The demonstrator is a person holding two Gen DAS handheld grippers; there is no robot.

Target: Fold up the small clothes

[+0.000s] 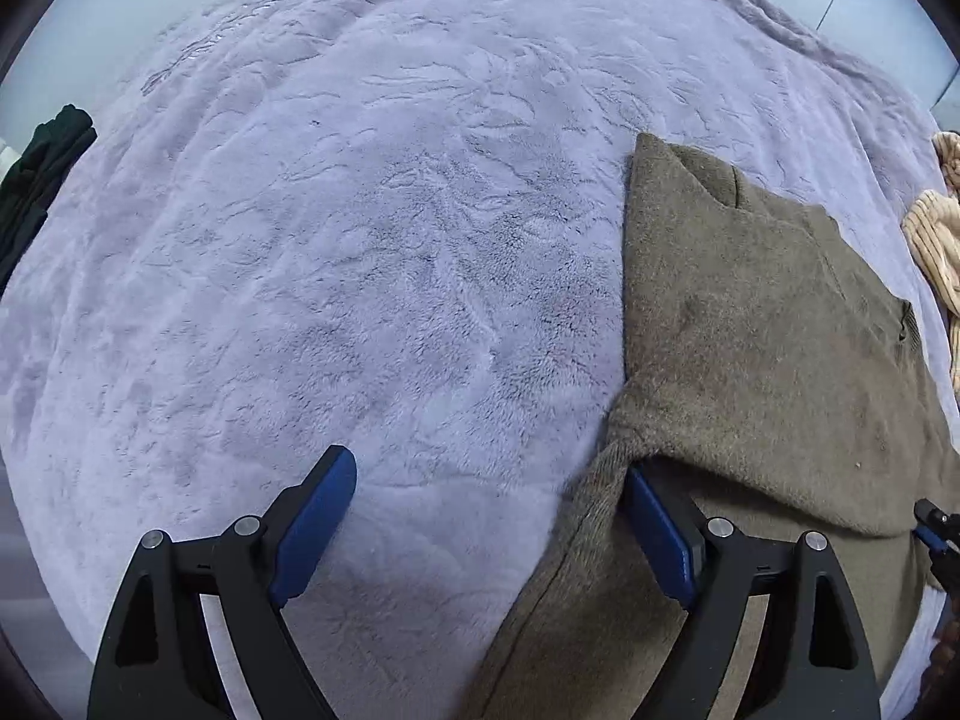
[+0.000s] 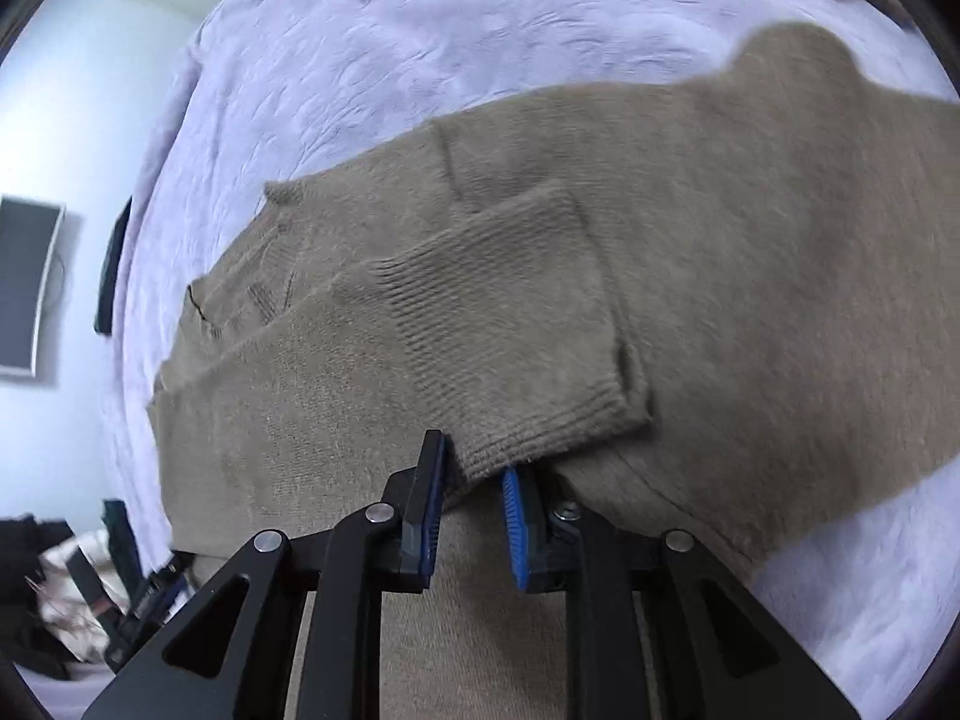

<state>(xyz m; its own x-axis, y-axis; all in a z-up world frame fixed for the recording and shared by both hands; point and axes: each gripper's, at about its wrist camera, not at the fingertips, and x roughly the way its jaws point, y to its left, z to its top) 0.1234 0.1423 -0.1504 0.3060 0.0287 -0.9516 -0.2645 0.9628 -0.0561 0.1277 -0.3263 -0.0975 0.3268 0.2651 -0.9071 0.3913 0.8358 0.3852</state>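
Brown sweater (image 2: 690,228) spread on bed blanket (image 1: 360,240). Right gripper (image 2: 474,474) pinches the sleeve cuff just ahead, likely to fold it inward. Left gripper (image 1: 492,516) spread wide, sweater edge against its right finger.

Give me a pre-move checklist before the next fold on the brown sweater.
1. Right gripper closed on the sleeve cuff: cannot tell; cuff sits between narrowly spaced fingers.
2. Left gripper gripping: not ok; jaws wide open, one finger under the brown sweater edge.
3. Sleeve laid across the body: ok.
4. Lilac blanket bare beside the sweater: ok.
5. Striped cream garment apart from the sweater: ok.
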